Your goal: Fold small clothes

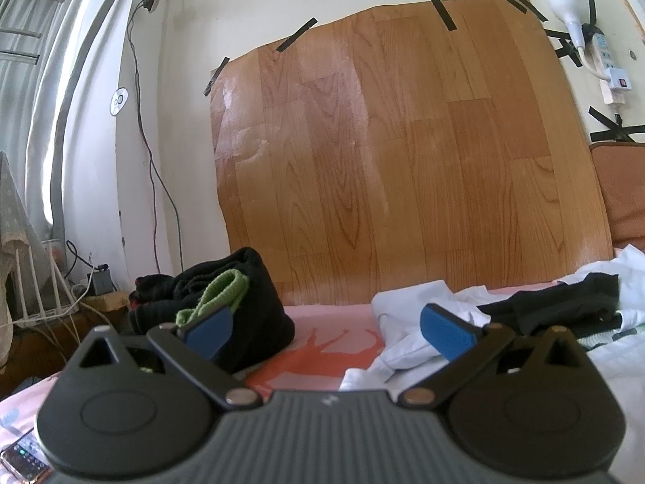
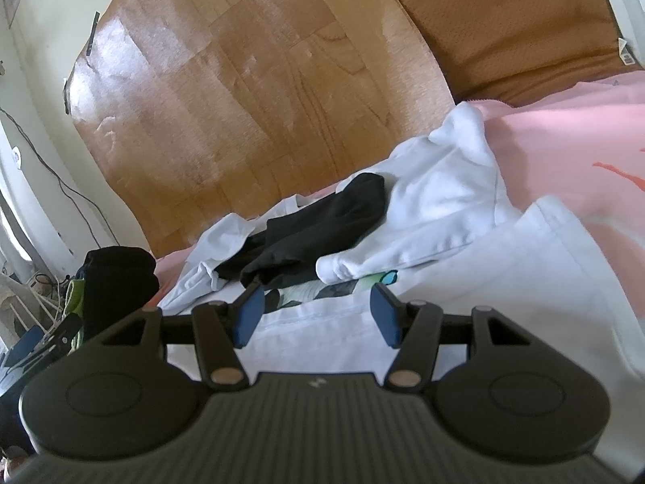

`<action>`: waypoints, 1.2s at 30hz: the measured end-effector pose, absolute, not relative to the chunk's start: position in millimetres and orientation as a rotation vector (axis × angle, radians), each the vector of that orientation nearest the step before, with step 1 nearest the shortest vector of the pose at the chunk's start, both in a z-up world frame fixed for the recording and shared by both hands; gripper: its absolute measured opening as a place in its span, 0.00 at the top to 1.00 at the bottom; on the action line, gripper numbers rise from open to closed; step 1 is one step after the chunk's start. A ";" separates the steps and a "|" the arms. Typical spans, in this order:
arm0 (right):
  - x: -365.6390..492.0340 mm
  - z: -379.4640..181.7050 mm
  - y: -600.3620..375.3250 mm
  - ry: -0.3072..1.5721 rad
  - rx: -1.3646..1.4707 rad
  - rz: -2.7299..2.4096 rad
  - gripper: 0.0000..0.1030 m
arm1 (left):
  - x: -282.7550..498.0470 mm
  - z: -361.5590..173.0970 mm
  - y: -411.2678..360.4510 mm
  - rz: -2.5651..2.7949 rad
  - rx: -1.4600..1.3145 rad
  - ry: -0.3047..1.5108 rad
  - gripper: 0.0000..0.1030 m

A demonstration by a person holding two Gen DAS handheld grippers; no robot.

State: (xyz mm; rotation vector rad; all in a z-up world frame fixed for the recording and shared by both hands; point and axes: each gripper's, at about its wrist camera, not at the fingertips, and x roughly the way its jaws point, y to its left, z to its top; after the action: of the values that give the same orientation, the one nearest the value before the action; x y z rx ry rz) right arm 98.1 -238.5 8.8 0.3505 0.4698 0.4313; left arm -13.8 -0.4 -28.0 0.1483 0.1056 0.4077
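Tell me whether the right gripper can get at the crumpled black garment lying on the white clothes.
Probably yes: the right gripper is open, and the black garment lies uncovered just ahead, nothing between.

We see a pink bed sheet [image 1: 322, 314] printed with an orange-red animal figure. On the left sits a black folded bundle [image 1: 242, 306] with a lime-green band. On the right lie white garments [image 2: 443, 185], one with a green-and-grey print, and a black garment [image 2: 322, 226]. A brown wood-grain sheet [image 1: 403, 141] covers the cream wall, held by black tape.
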 end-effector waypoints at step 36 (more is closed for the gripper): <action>92.3 8.2 -235.9 0.447 0.349 0.414 0.41 | -13.2 -26.6 4.1 0.400 0.142 0.108 0.00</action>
State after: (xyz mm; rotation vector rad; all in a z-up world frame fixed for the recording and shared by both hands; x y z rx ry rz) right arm 92.3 -235.9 8.2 0.3491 0.4472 0.4140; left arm -13.2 4.1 -26.6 0.1415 0.1081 0.4004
